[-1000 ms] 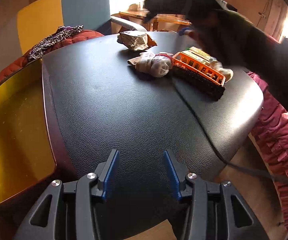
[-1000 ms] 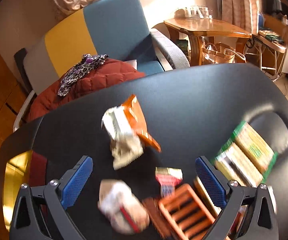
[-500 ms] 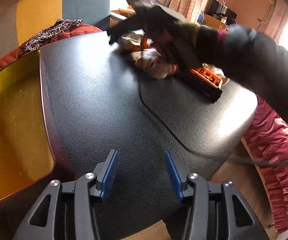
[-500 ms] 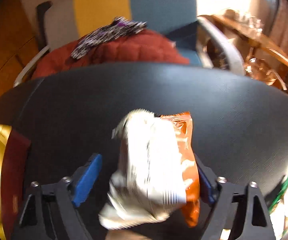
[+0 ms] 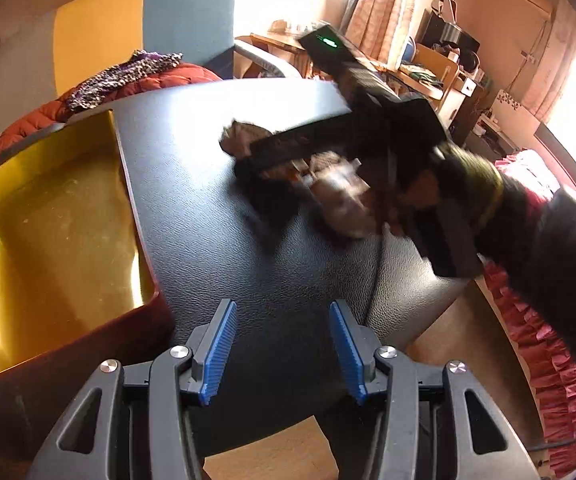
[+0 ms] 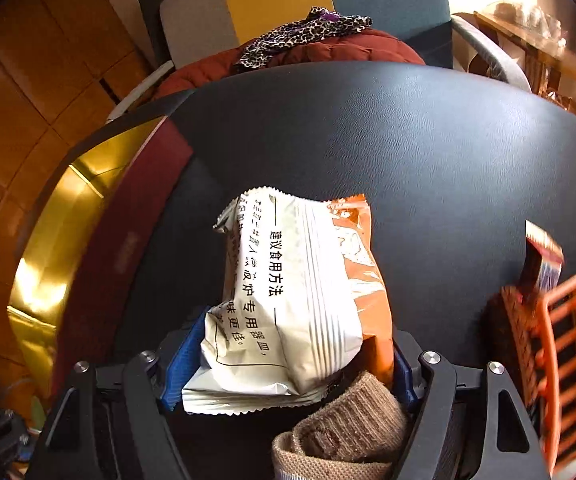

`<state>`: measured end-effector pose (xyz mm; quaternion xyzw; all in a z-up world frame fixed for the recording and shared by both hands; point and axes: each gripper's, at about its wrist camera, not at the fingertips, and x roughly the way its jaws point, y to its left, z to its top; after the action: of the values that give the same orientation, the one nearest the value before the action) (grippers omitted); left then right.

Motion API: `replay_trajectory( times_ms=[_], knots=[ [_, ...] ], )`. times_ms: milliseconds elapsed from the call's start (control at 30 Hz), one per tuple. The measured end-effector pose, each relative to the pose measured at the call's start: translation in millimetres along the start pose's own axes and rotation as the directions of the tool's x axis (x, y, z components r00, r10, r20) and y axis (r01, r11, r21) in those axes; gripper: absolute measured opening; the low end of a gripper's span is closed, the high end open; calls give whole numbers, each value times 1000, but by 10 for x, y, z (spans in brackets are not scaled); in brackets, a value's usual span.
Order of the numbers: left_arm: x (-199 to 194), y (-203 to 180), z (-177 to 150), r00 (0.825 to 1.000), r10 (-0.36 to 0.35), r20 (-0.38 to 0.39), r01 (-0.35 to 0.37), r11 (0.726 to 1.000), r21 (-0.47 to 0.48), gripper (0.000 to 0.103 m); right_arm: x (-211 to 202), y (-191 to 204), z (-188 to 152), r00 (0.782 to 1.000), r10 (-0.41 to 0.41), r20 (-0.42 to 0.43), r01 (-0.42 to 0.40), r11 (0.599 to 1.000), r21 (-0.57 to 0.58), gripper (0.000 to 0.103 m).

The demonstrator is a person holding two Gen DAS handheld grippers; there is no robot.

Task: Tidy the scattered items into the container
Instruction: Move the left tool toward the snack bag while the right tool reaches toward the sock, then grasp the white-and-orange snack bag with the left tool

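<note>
Snack packet (image 6: 300,300), one in number, sits clamped between the blue fingers (image 6: 185,354) of the right gripper (image 6: 288,364), above the black worktop (image 6: 428,152). The packet is white on its broad face, printed with black Chinese characters and thin ribbed lines, with an orange panel along its right side and a zigzag-cut top edge. It looks puffy and slightly crumpled. Just below it, at the gripper's base, lies one rolled brown knitted sock (image 6: 348,428). To the right stand one orange slatted crate (image 6: 568,360) and one small red-and-brown packet (image 6: 542,256), both blurred. To the left is one container (image 6: 87,216), a box with a shiny gold interior and dark red rim, beside the packet but apart from it.

In the left wrist view, the left gripper (image 5: 279,352) hovers over the near worktop edge, its two blue-padded fingers (image 5: 217,352) spread wide with nothing between them. The gold container (image 5: 47,220) lies to its left. Farther across, the right gripper (image 5: 271,152) appears as a dark blurred shape held in a gloved hand (image 5: 460,188). One armchair (image 5: 127,24) in yellow, blue and grey stands behind, carrying a red quilted jacket (image 5: 47,116) and a leopard-print cloth (image 5: 123,72).
</note>
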<state>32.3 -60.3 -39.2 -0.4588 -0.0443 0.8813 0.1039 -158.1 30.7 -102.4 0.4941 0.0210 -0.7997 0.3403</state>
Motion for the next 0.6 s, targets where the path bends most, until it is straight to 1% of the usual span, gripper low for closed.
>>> replay_trajectory(
  times_ms=[67, 133, 200, 300, 400, 500, 533, 567, 600],
  knots=[
    [-77, 18, 49, 1000, -3, 20, 3, 1000, -8, 51, -130, 31, -105, 999, 25, 25, -26, 999, 22, 81],
    [-138, 52, 143, 999, -7, 38, 8, 1000, -24, 52, -416, -33, -155, 994, 39, 105, -46, 996, 71, 86],
    [-171, 90, 284, 998, -24, 53, 27, 999, -45, 55, -722, -134, -260, 982, 35, 185, -58, 991, 123, 93],
    [-187, 131, 523, 995, -68, 71, 73, 994, -75, 58, -1027, -275, -522, 970, 7, 244, -56, 980, 191, 93],
    [-50, 181, 817, 993, -99, 57, 106, 986, -126, 59, -1113, -287, -770, 972, -37, 233, -13, 978, 208, 93],
    [128, 196, 1027, 994, -104, 45, 111, 980, -167, 59, -1192, -317, -1019, 975, -71, 211, 24, 976, 218, 93],
    [236, 210, 1098, 993, -115, 31, 119, 973, -196, 59, -1174, -327, -1046, 976, -79, 205, 33, 975, 218, 93],
    [321, 223, 1148, 993, -116, 19, 117, 969, -217, 59, -1155, -337, -1074, 976, -86, 200, 42, 975, 218, 93],
    [395, 236, 1195, 995, -100, 10, 100, 968, -230, 59, -1140, -346, -1099, 976, -94, 197, 50, 974, 219, 93]
  ],
)
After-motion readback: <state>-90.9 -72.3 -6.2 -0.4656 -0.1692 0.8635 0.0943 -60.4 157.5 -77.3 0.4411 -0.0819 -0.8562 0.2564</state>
